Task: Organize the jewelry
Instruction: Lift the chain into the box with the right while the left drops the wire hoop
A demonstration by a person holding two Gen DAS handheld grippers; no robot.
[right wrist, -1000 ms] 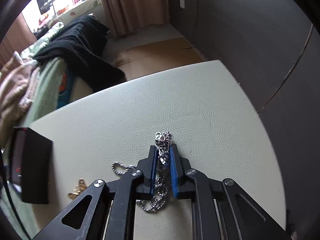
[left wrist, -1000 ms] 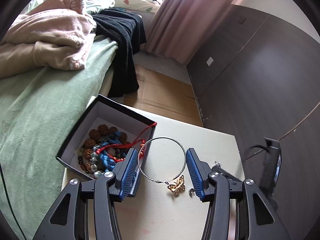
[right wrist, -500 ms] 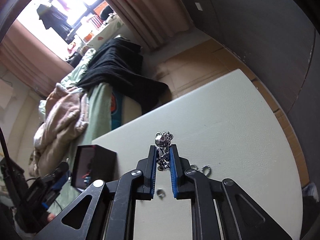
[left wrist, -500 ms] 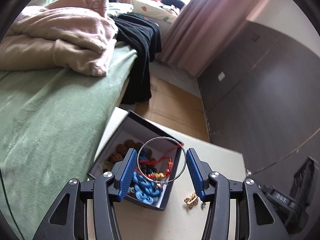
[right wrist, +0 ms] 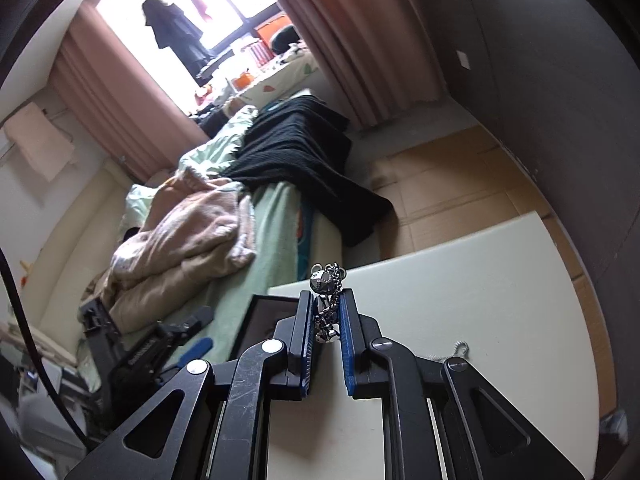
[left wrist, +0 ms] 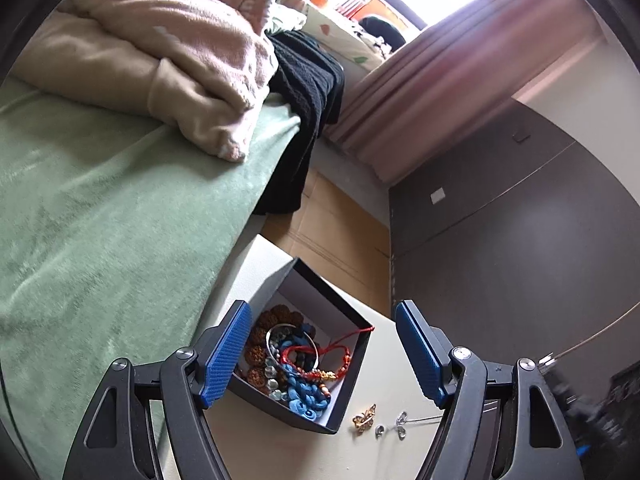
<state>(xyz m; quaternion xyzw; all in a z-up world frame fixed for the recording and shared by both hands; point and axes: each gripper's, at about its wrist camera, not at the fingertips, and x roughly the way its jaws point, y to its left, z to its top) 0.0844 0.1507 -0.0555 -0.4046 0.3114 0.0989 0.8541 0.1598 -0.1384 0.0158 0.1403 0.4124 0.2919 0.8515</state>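
A black box (left wrist: 347,336) with a white inside stands on the cream table (left wrist: 384,364). It holds brown beads, blue cord, a red string bracelet and a silver bangle (left wrist: 280,334). My left gripper (left wrist: 322,354) is open and empty, held above the box. A gold butterfly charm (left wrist: 364,418) and small silver pieces (left wrist: 400,424) lie on the table right of the box. My right gripper (right wrist: 325,322) is shut on a silver chain (right wrist: 326,284), lifted above the table (right wrist: 460,304). The box edge (right wrist: 260,320) shows to its left.
A bed with a green blanket (left wrist: 100,220), a pink fleece (left wrist: 168,40) and black cloth (left wrist: 308,80) runs along the table's left side. A dark wall (left wrist: 520,240) stands behind the table. A loose bit of chain (right wrist: 458,348) lies on the table.
My left gripper has opened wider and let go of the silver bangle, which now lies in the box. My right gripper has risen and swung left with the chain.
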